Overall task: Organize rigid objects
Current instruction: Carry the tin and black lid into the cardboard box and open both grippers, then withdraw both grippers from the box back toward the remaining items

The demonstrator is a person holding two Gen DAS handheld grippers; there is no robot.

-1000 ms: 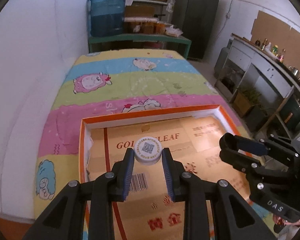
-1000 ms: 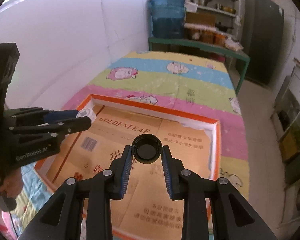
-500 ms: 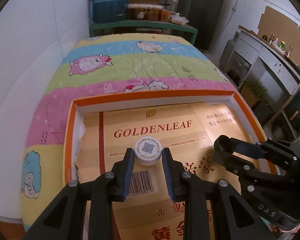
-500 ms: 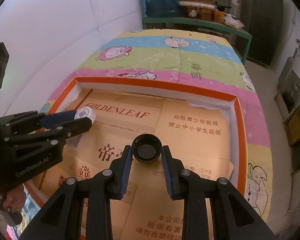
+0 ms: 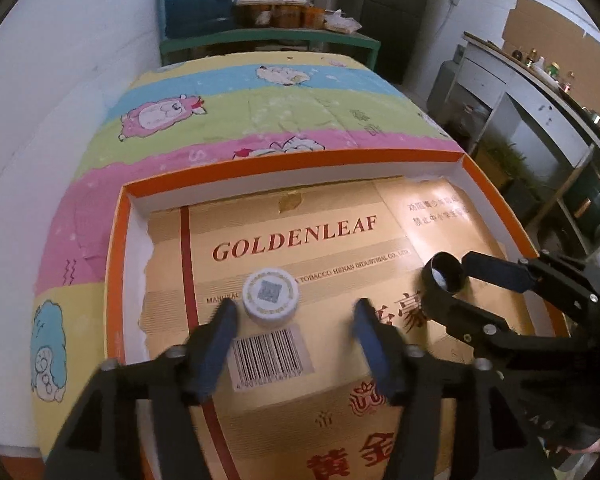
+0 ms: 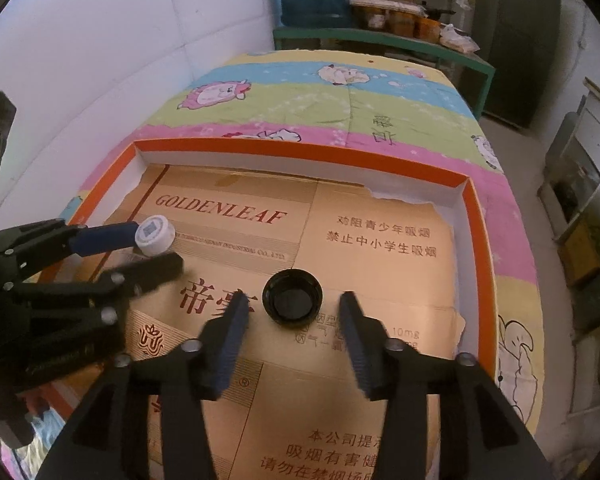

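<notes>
Both jaws have just been opening: the left gripper [image 5: 294, 322] frees the white cap [image 5: 271, 297], the right gripper [image 6: 291, 320] the black cap [image 6: 293, 298]. Lift straight out of the orange-rimmed tray [image 5: 292, 162]; the white cap may still touch one pad.

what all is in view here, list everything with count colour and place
white cap: 1, white with a printed code on top, on the cardboard liner at the tray's left, beside the left claw's left pad
black cap: 1, black, open side up, on the liner mid-tray, between the right claw's pads, touching neither
tray: 1, orange rim, white walls, on the blanket
cardboard liner: 1, tan with red print and a barcode, covering the tray floor
blanket: 1, striped pastel with cartoon sheep, under the tray
water jug: 1, blue, on the green shelf behind
left claw: 1, black with blue pads, jaws just opened, open
right claw: 1, black with blue pads, jaws just opened, open
</notes>
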